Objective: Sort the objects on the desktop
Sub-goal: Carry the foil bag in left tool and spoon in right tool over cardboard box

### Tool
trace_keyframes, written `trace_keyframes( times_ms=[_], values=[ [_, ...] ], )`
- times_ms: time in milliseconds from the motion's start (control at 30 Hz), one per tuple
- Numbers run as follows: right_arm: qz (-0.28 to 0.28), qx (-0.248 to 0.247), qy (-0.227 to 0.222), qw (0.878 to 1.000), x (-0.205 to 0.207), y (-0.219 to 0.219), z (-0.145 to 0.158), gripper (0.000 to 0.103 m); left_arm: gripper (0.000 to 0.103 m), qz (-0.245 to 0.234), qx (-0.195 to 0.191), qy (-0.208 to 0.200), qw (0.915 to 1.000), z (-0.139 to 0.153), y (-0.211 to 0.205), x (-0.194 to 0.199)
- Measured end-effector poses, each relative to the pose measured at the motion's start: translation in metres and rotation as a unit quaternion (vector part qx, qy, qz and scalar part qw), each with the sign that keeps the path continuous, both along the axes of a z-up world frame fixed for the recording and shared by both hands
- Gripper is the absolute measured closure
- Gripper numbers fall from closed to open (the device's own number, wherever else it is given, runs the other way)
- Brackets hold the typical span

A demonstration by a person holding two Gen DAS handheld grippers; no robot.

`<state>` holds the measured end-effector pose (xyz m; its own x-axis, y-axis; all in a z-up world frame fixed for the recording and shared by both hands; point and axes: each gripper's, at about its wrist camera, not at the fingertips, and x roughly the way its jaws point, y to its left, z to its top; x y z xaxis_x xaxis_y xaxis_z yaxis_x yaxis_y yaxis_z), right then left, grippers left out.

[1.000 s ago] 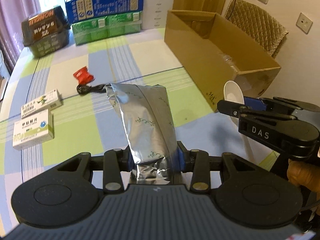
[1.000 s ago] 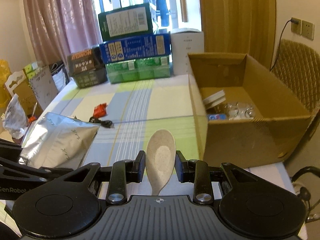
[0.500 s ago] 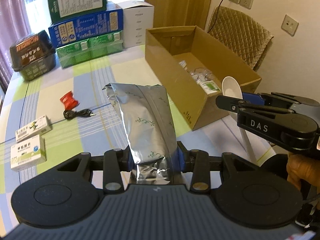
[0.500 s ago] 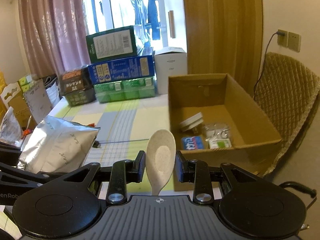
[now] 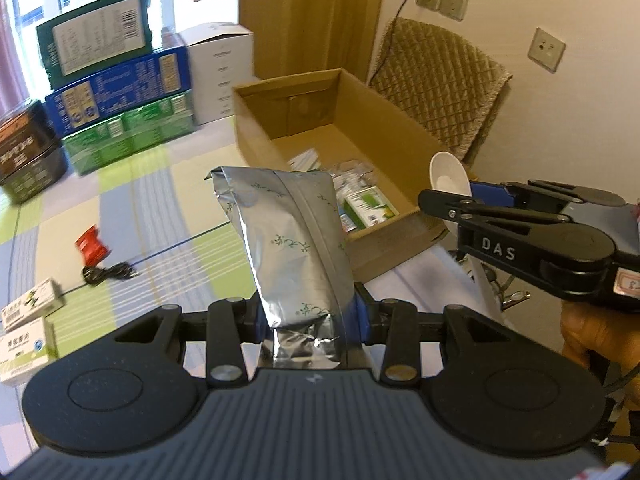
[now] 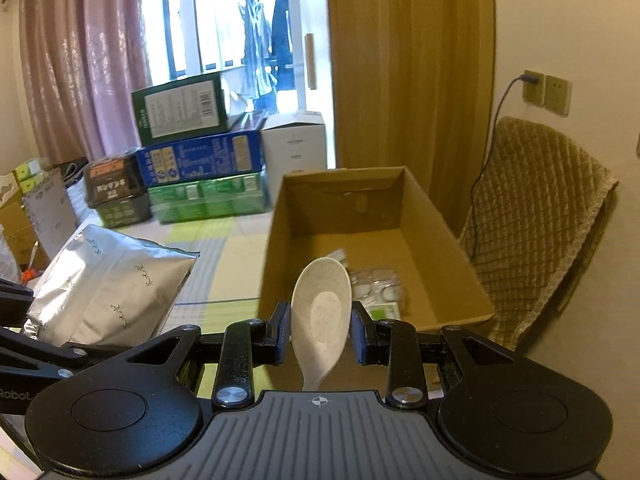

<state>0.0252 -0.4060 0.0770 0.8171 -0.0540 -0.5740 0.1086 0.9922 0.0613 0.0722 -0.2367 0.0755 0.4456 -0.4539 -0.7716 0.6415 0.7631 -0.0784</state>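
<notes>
In the left wrist view the left gripper [image 5: 308, 316] is clamped on the bottom end of a silver pouch [image 5: 288, 236], which stands up and away from the camera; gripping it by the crimped end probably keeps the bulk hanging free so it can drop cleanly into the box [image 5: 404, 136], open on the right side of the table [image 5: 168, 184]. The box already holds several small packets. To the right, the right gripper [image 5: 472, 196] pinches a pale spoon [image 5: 448, 172], bowl up, near the box's near corner. Left on the striped cloth lie a red wrapper [image 5: 92, 244], a black cable [image 5: 108, 272] and two white medicine boxes [image 5: 28, 324]; cartons [image 5: 120, 92] are stacked at the far edge, a quilted chair [image 5: 440, 84] beyond the box. In the right wrist view the right gripper [image 6: 320, 336] has its jaws closed on the spoon [image 6: 320, 308] by the neck below the bowl, the bowl facing the camera, poised in front of the box [image 6: 440, 232], whose far half is bare; both loads seem bound there. The pouch [image 6: 108, 284] sits at left. Behind are pink curtains [image 6: 76, 64] and a bright window [image 6: 240, 16].
</notes>
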Motion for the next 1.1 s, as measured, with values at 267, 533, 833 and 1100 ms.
trace_keyframes(
  times_ms=[267, 533, 833, 1100],
  values=[
    [-0.013, -0.008, -0.004, 1.000, 0.007, -0.033, 0.007, 0.075, 0.068, -0.018, -0.003, 0.000, 0.9998, 0.004, -0.036, 0.009],
    [-0.015, -0.010, 0.006, 1.000, 0.019, -0.063, 0.005, 0.075, 0.068, -0.020, -0.010, 0.005, 0.9997, 0.004, -0.070, 0.025],
    [-0.004, -0.004, 0.009, 1.000, 0.053, -0.094, 0.012, 0.075, 0.068, -0.004, -0.037, 0.010, 0.9992, 0.010, -0.105, 0.058],
    [0.013, -0.007, 0.018, 1.000, 0.094, -0.111, 0.008, 0.075, 0.068, 0.011, -0.054, 0.022, 0.9983, 0.001, -0.129, 0.092]
  ],
)
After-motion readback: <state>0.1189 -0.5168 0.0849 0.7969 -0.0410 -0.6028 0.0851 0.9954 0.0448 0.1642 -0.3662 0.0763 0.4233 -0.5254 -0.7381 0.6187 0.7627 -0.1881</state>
